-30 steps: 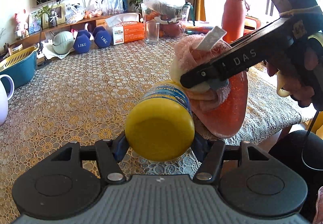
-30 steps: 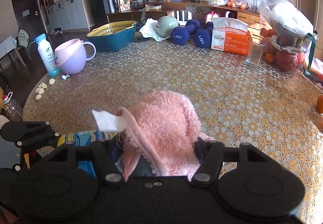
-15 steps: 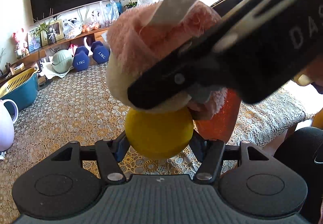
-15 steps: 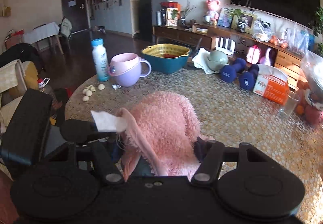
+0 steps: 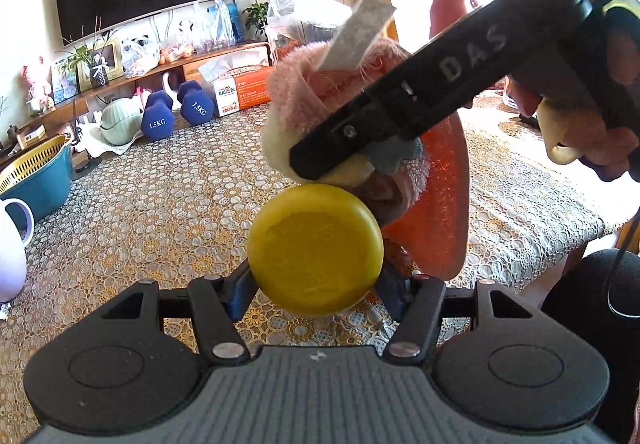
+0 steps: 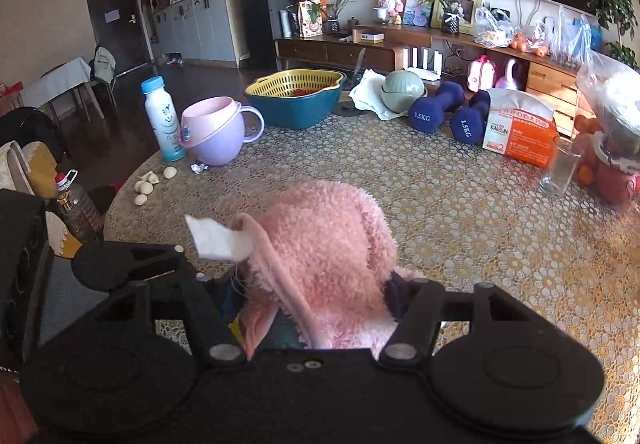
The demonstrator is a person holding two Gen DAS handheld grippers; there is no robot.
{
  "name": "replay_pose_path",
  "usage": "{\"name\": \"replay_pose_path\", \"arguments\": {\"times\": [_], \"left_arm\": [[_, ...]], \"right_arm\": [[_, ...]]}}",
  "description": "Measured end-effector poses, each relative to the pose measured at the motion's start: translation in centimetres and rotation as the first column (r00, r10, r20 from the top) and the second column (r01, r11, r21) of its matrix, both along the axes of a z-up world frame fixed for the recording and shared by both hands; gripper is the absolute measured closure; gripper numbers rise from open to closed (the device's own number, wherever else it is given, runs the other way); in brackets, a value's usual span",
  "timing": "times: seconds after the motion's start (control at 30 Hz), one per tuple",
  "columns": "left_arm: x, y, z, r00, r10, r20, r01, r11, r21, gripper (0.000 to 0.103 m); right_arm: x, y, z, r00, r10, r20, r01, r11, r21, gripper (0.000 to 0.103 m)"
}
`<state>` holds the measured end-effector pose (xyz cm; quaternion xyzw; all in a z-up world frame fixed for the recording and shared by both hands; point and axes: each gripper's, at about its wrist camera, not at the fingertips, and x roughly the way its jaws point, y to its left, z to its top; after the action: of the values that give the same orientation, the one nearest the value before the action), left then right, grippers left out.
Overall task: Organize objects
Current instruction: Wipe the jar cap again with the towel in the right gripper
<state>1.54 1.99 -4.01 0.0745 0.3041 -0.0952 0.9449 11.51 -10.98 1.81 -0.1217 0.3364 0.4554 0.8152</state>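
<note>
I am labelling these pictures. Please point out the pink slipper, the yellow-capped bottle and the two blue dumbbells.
pink slipper (image 6: 320,244), right wrist view, fluffy upper.
yellow-capped bottle (image 5: 314,248), left wrist view, flat face of the cap.
blue dumbbells (image 6: 436,105), right wrist view, left dumbbell's handle.

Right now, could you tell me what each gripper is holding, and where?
The left gripper clamps a yellow-capped bottle just below its cap; the right gripper grips a pink fluffy slipper across its upper.

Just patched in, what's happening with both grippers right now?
The left gripper is shut on a yellow-capped bottle, seen cap-first. The right gripper is shut on a fluffy pink slipper with a white tag, held just above and behind that bottle. Both are lifted over the lace-covered table; neither item has been put down yet.
</note>
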Motion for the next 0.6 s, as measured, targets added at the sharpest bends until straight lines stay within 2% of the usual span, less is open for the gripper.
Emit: {"name": "replay_pose_path", "arguments": {"times": [0.17,0.27,0.37,0.47,0.6], "left_arm": [[0.0,0.1,0.0,1.000,-0.001,0.000,0.001,1.000,-0.002,0.041],[0.1,0.2,0.0,1.000,-0.001,-0.001,0.001,1.000,-0.001,0.041],[0.0,0.2,0.0,1.000,-0.002,-0.005,0.002,1.000,-0.003,0.041],[0.1,0.3,-0.1,1.000,-0.005,-0.007,0.005,1.000,-0.004,0.041],[0.1,0.3,-0.2,1.000,-0.007,-0.014,0.007,1.000,-0.008,0.041]], "right_arm": [[1.3,-0.2,-0.7,0.996,-0.072,0.044,0.075,0.995,-0.072,0.039],[2.2,-0.1,-0.2,0.996,-0.088,0.029,0.090,0.995,-0.042,0.039],[2.2,1.0,0.5,1.000,-0.023,0.004,0.023,1.000,-0.015,0.038],[1.6,2.4,0.9,0.995,0.089,-0.037,-0.088,0.996,0.024,0.038],[1.6,3.8,-0.1,0.995,0.099,-0.029,-0.100,0.994,-0.040,0.038]]}}
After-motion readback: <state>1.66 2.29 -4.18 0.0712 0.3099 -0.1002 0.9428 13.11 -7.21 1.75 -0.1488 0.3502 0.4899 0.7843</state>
